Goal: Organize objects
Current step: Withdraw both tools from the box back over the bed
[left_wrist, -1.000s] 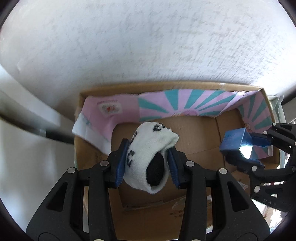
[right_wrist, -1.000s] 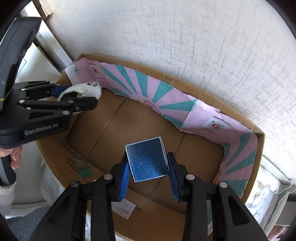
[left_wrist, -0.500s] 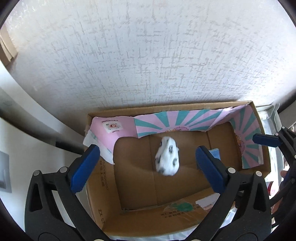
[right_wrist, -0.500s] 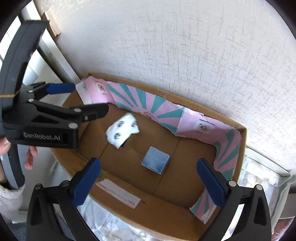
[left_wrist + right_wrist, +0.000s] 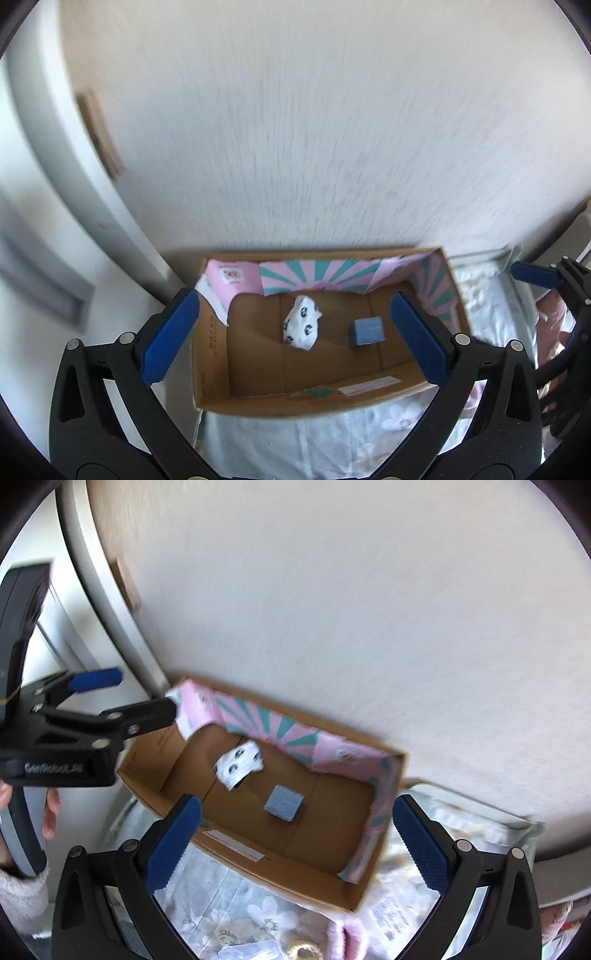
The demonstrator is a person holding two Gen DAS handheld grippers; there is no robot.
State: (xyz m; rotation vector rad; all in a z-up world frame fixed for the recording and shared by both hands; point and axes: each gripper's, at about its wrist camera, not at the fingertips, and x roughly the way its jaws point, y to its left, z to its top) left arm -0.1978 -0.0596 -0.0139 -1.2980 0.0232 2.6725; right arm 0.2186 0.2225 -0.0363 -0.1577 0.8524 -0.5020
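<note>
A white sock with black prints [image 5: 303,326] [image 5: 239,763] lies on the floor of an open cardboard box [image 5: 210,354] [image 5: 332,882]. Beside it, to its right, sits a small blue cube-shaped box [image 5: 367,331] [image 5: 284,804]. Pink and teal paper [image 5: 317,271] [image 5: 266,720] lines the box's far and right walls. My left gripper [image 5: 295,339] [image 5: 122,694] hangs above the box, open and empty. My right gripper [image 5: 291,849] is also open and empty above the box's near edge; one blue fingertip [image 5: 535,275] of it shows at the right of the left wrist view.
The box stands against a white textured wall [image 5: 314,147], on bedding with a pale flower print [image 5: 332,435] [image 5: 236,897]. A white frame [image 5: 55,166] runs up the left. A hand with a fuzzy sleeve [image 5: 22,890] holds the left gripper. Small items [image 5: 295,949] lie on the bedding.
Both grippers opened and let go: the sock and the blue box dropped onto the box floor. Both grippers then rose and pulled back, so the box looks smaller.
</note>
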